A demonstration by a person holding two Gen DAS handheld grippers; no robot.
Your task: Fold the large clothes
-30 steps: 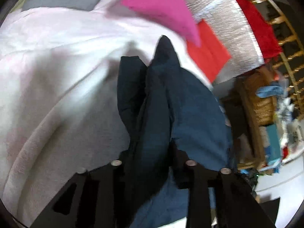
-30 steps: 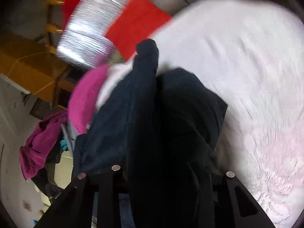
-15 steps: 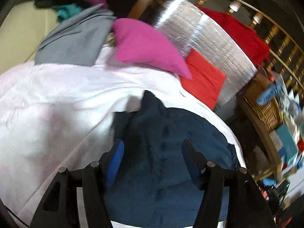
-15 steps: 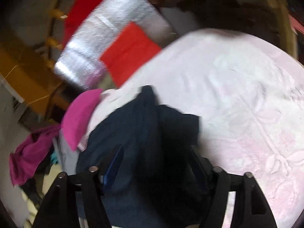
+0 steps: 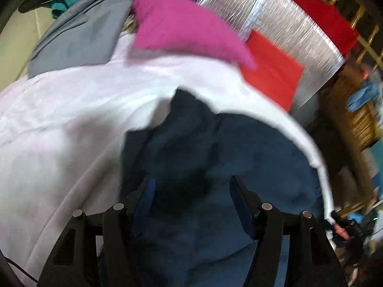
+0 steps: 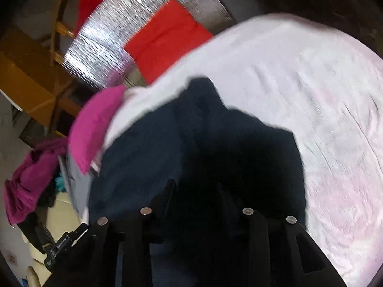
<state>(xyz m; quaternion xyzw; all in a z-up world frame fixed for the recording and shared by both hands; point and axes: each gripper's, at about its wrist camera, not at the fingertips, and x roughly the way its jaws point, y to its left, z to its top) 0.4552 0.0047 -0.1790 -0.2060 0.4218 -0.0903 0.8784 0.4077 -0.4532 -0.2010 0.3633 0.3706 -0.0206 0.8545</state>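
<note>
We see a pale pink blanket (image 5: 59, 124) across the bed, w/ the dark navy garment (image 5: 191, 148) bunched on it near the edge. A magenta pillow (image 5: 186, 28) lies beyond. Left hand-held gripper (image 5: 191, 198): just been opening, pads apart, clear of the cloth beneath. Right hand-held gripper (image 6: 196, 198): fingers parted over dark cloth; can't tell if it grips.
</note>
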